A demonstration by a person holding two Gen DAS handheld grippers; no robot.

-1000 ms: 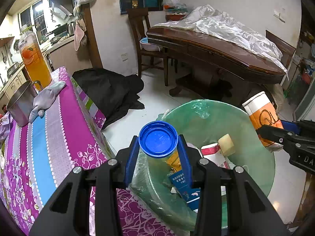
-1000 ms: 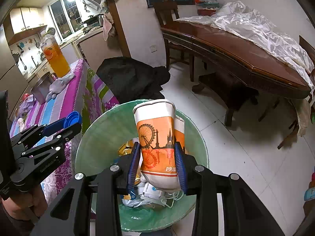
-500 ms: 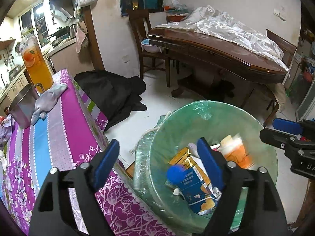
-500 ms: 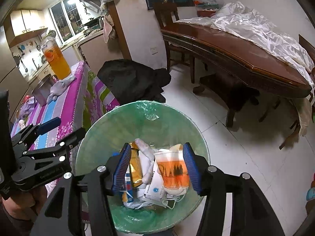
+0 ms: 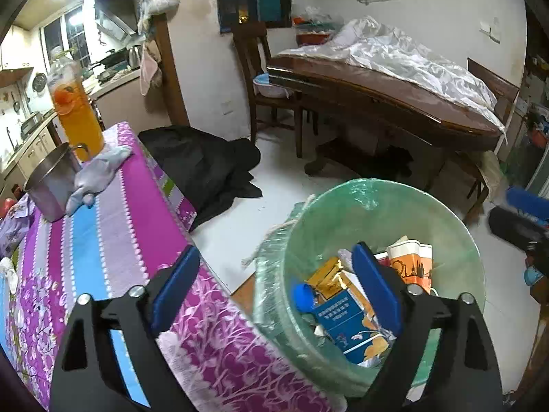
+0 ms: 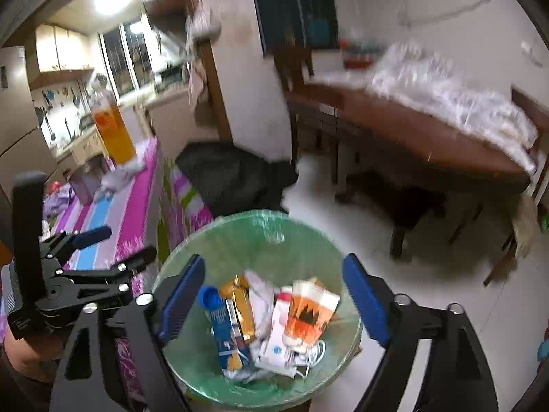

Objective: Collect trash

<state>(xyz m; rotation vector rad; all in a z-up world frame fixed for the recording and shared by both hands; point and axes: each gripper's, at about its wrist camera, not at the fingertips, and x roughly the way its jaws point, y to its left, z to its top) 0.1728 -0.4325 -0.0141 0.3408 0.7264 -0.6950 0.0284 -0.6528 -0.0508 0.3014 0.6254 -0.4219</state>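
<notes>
Above the green-lined round bin (image 5: 446, 213), left gripper (image 5: 274, 295) and right gripper (image 6: 272, 295) have just been opening, now wide and empty (blue bottle cap (image 6: 208, 298) at nine o'clock inside); lift both straight out.

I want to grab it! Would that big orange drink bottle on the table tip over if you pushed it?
Probably, pushed up high: the orange drink bottle is tall and narrow. It looks nearly full, so likely heavy. Its smooth sides might be slippery.

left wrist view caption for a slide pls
Open left tongs above the lined bin, blue cap and paper cup inside.
</notes>
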